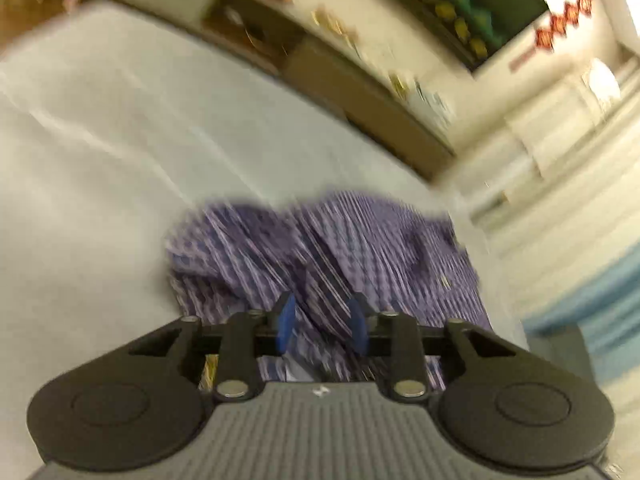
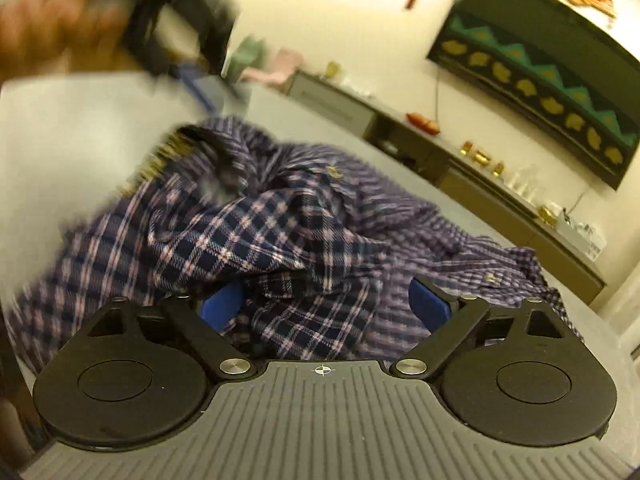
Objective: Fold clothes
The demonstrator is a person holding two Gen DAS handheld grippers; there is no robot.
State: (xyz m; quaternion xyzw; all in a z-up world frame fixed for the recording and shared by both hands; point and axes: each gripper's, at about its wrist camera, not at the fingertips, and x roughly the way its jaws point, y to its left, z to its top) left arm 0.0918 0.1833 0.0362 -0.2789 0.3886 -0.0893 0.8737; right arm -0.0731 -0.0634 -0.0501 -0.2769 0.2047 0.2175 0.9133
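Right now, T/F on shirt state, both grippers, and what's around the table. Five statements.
1. The plaid shirt lies crumpled in a heap, not folded. True.
2. The right gripper is clamped shut on a sleeve. False: its jaws stand wide apart, with fabric lying between them.
3. The shirt is solid red. False: it is a purple, navy and white check.
4. The shirt rests on a pale table. True.
5. The left gripper points away from the shirt. False: the shirt is right ahead of its blue pads, with cloth in the narrow gap between them.
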